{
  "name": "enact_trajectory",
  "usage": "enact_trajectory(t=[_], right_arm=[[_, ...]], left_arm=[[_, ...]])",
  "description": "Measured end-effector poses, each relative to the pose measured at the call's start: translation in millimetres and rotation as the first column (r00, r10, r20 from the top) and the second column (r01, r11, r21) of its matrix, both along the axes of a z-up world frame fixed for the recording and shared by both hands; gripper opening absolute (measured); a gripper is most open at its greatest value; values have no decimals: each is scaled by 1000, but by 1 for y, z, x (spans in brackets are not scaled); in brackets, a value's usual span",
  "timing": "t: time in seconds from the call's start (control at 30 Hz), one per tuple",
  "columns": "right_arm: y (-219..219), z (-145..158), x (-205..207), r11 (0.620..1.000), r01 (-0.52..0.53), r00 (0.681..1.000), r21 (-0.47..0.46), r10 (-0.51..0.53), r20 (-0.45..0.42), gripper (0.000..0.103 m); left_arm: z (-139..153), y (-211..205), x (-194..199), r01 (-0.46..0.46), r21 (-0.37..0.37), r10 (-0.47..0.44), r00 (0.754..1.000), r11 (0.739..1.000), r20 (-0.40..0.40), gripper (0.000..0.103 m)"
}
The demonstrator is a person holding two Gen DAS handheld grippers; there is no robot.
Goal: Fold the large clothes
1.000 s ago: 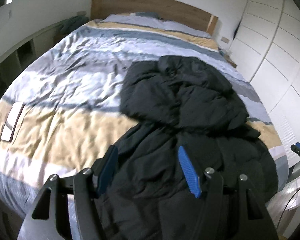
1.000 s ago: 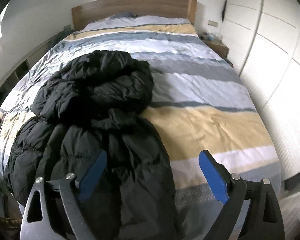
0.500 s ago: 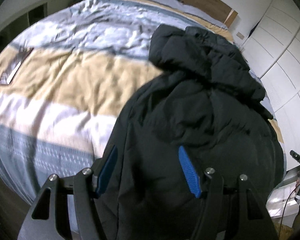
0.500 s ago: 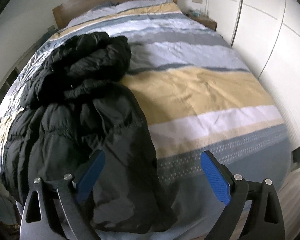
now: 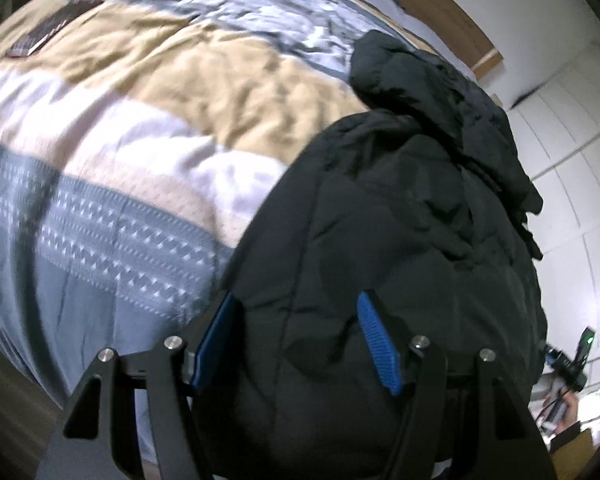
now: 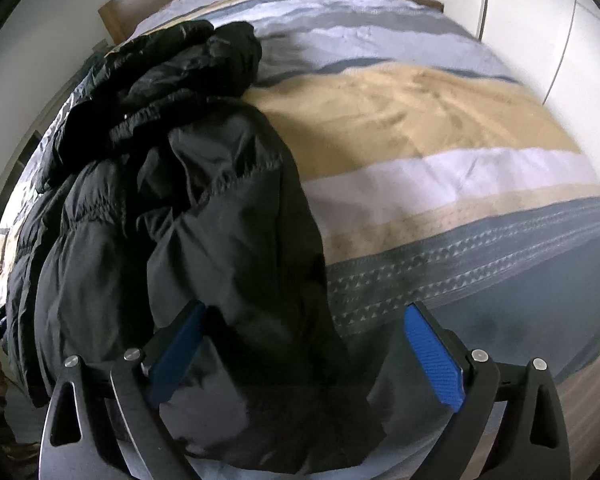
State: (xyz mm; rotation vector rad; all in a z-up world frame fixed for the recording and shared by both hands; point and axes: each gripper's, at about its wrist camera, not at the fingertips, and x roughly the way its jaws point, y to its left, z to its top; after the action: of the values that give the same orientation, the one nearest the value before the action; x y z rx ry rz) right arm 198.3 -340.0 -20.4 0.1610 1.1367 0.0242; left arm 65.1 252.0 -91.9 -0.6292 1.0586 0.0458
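Big black puffer jacket (image 5: 400, 248) lies crumpled on the striped bed (image 5: 148, 112). Its hem hangs over the bed's foot edge.

jacket hem: black jacket (image 5: 400, 240) runs off the bottom edge in both views;
dark flat item (image 5: 52, 26): blurred, unidentifiable;
duvet (image 6: 440, 128) right side: motion-smeared

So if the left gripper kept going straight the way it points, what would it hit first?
Most likely the black puffer jacket: its hem end fills the space between and ahead of the left gripper's open fingers. The striped duvet lies off to the side. Depth is unclear.
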Motion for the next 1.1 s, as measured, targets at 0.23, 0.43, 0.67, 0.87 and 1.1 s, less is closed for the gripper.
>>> enact_trajectory(t=[0.23, 0.43, 0.67, 0.87, 1.1], right_arm=[[-12, -26, 0, 993, 28, 999, 115, -22, -48, 99], [-2, -47, -6, 973, -24, 993, 230, 50, -111, 99], [18, -52, -17, 964, -91, 984, 252, 126, -126, 97], [23, -49, -21, 957, -70, 983, 283, 114, -142, 72], [28, -48, -22, 946, -36, 985, 322, 88, -149, 58]], left_arm=[[-15, 2, -7, 30, -131, -30, 1000, 991, 0, 68], [-21, -8, -8, 54, -228, -48, 998, 972, 33, 71], [-26, -11, -12, 70, -310, -47, 996, 948, 82, 70], [-33, -10, -14, 113, -395, -60, 988, 912, 143, 69], [-34, -11, -16, 155, -441, -80, 980, 884, 182, 69]])
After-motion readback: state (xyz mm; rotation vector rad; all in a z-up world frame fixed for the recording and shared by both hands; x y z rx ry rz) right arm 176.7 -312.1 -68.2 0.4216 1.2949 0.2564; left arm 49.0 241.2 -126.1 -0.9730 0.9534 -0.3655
